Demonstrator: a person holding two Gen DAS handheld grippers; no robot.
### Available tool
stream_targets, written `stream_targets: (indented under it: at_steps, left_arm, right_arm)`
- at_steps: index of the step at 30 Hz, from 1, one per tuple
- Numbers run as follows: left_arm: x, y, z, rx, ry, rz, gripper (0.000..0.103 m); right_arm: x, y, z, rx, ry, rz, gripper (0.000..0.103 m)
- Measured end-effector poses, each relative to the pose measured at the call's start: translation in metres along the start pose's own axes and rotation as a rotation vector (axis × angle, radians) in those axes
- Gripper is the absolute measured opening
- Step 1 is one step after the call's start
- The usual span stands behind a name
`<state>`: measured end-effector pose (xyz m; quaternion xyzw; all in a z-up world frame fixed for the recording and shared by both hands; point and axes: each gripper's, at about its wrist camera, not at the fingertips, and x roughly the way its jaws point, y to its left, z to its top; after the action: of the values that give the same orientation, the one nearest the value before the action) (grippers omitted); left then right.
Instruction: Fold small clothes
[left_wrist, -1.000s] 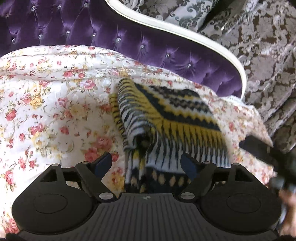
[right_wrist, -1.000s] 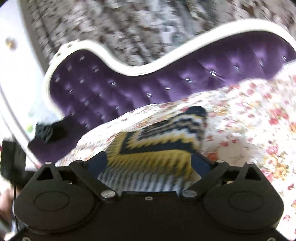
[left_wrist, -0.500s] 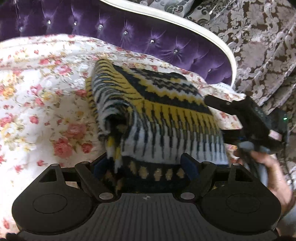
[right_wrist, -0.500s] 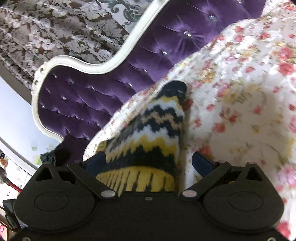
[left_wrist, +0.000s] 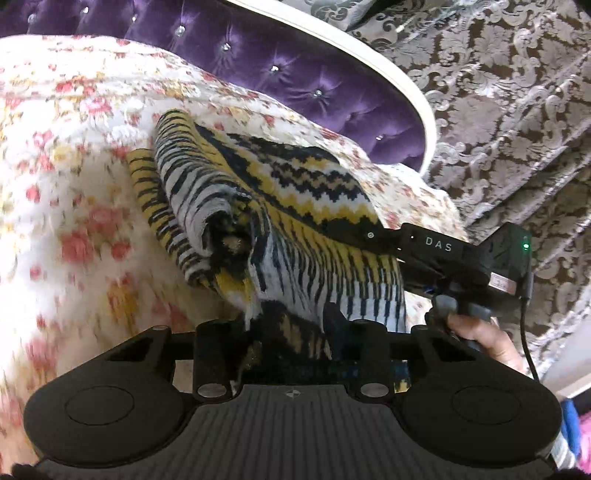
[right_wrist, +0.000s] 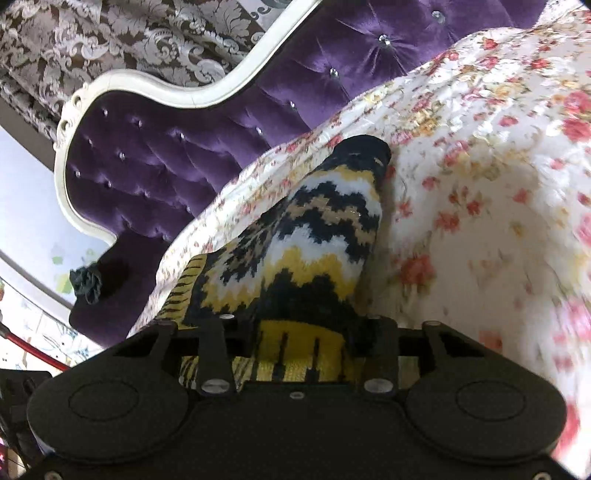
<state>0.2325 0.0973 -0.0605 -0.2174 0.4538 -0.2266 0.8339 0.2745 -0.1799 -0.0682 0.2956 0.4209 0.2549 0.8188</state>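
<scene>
You are closing both jaws on the knit garment (left_wrist: 295, 206) lying on the floral bedspread (left_wrist: 74, 184), left gripper (left_wrist: 291, 332) pinching its near hem, right gripper (right_wrist: 295, 347) its side edge

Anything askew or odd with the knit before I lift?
One thing: the knit garment isn't flat on the floral bedspread. Its far-left edge is rolled into a thick bunch. Both the left gripper and right gripper have just been closing on its near edge.
</scene>
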Motion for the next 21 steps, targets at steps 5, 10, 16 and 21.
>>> stream_targets:
  at_steps: [5, 10, 16, 21]
  left_arm:
    - [-0.030, -0.023, -0.040, -0.002, 0.043, -0.042, 0.036]
    - [-0.070, -0.051, -0.092, 0.034, 0.102, -0.069, 0.036]
    - [-0.104, -0.076, -0.151, 0.042, 0.141, -0.084, 0.036]
    - [-0.119, -0.086, -0.187, 0.084, 0.132, -0.026, 0.037]
  right_arm:
    - [-0.036, 0.010, -0.033, 0.041, 0.050, -0.025, 0.051]
    - [-0.084, 0.019, -0.079, 0.065, 0.099, -0.030, 0.051]
    - [-0.131, 0.036, -0.129, 0.028, 0.134, -0.039, 0.053]
    - [-0.153, 0.059, -0.163, -0.085, 0.143, -0.090, 0.058]
